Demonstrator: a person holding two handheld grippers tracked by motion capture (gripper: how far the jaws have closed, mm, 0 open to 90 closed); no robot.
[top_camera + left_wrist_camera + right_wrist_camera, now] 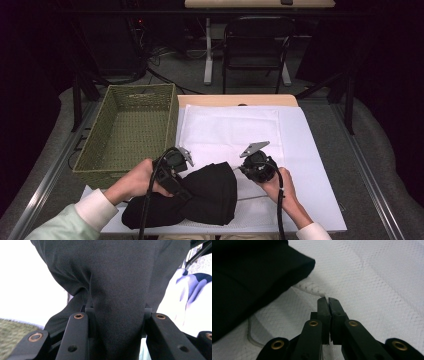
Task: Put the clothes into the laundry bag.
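A black garment [212, 192] lies bunched at the table's front edge, on a white mesh cloth [230, 130]. My left gripper [184, 193] reaches into it from the left and is shut on a thick fold. In the left gripper view the black garment [117, 277] fills the gap between the jaws of the left gripper [116, 312]. My right gripper [242, 170] sits just right of the garment. In the right gripper view the right gripper [327, 300] is shut on a raised edge of the white mesh cloth [374, 277], beside the black garment [249, 277].
A green wicker basket [95, 137] stands at the table's left, with nothing in it. The mesh cloth lies on a white mat [317, 170] that covers most of the table. A black chair [255, 45] stands beyond the far edge.
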